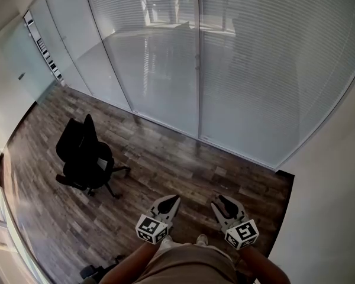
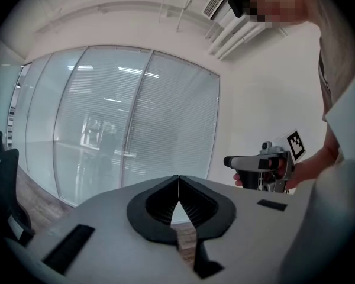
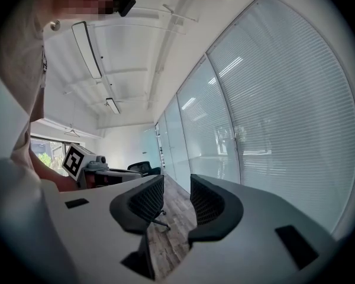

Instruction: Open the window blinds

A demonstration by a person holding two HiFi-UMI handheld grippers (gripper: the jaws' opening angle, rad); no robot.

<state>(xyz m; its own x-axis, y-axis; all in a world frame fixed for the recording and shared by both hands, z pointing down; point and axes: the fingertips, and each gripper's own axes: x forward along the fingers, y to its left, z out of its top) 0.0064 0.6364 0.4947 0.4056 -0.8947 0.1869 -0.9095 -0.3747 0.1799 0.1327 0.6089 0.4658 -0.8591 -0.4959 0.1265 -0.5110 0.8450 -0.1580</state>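
Left jaws: pressed together at the tips, nothing between them; left gripper (image 2: 178,189) empty.
Right jaws: standing apart, nothing between them; right gripper (image 3: 176,201) empty.
Carriage: both held low, side by side, pointing toward the window.
Underfoot: dark wood-plank floor (image 1: 183,167), bare between grippers and window.
Off to the left: black wheeled office chair (image 1: 86,154), well apart from both grippers.
Task's thing: white horizontal-slat blinds (image 1: 254,64), across the floor ahead, hanging full height; slats lying closed, untouched.
Divider: grey vertical frame post (image 1: 199,58) between two blind sections.
Control: cord, wand or knob not made out in any view.
Step in hand: judged to be the approach; opening not yet begun.
Next move calls for: closing the gap to the blinds, finding the control, likely beside a post, and bringing the parted right jaws around it; left jaws needing to part first if used.
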